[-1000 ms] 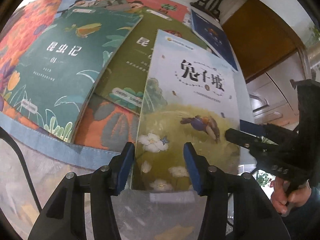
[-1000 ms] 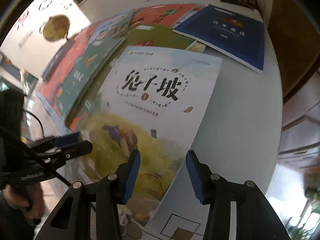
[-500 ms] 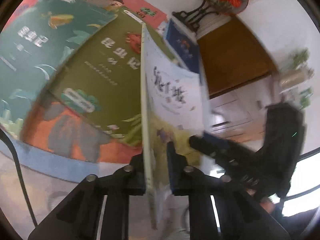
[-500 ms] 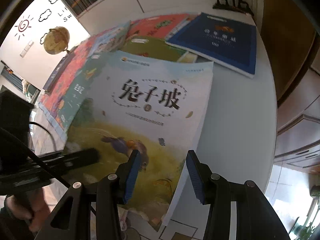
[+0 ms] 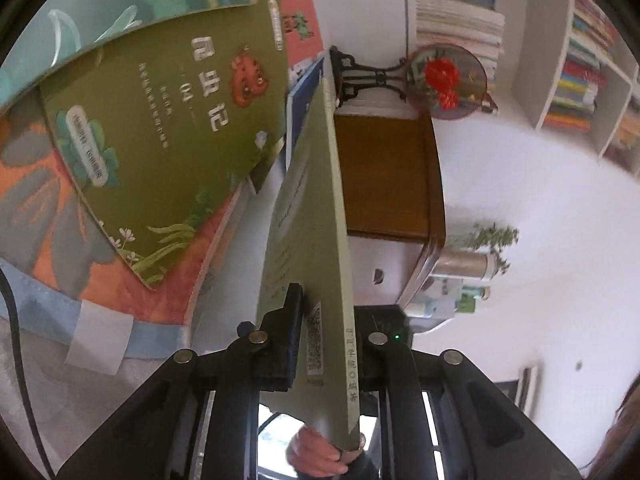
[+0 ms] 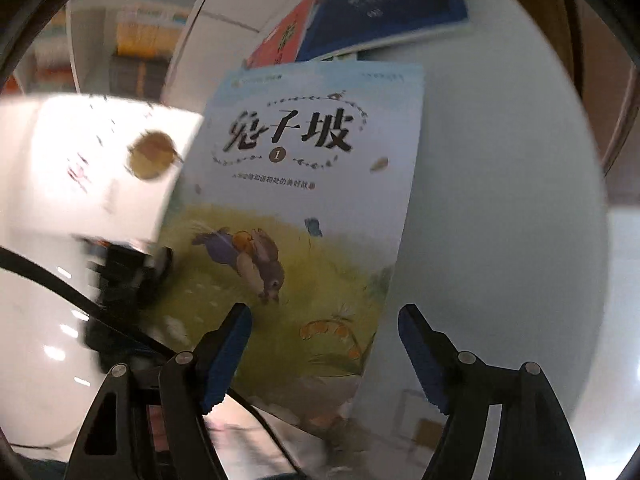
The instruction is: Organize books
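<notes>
I have the left gripper (image 5: 326,344) pinched tight on the near edge of the rabbit book (image 5: 316,216), which stands on edge and lifted clear of the table (image 6: 500,208); in the left wrist view I see its back cover and spine running away from me. From the right wrist view the same book's front cover faces me, and my right gripper (image 6: 324,354) has its jaws opening, the pads not pressing on anything, with the book's lower right corner lying just past them. So I judge one book is picked up and nothing is yet filed. Left on the table: the olive green book (image 5: 168,136) on the left over a teal one (image 5: 120,4), a red book (image 6: 286,38) and a blue book (image 6: 392,0) at the far side. The bookshelf (image 5: 572,52) stands beyond, where I guess these belong
</notes>
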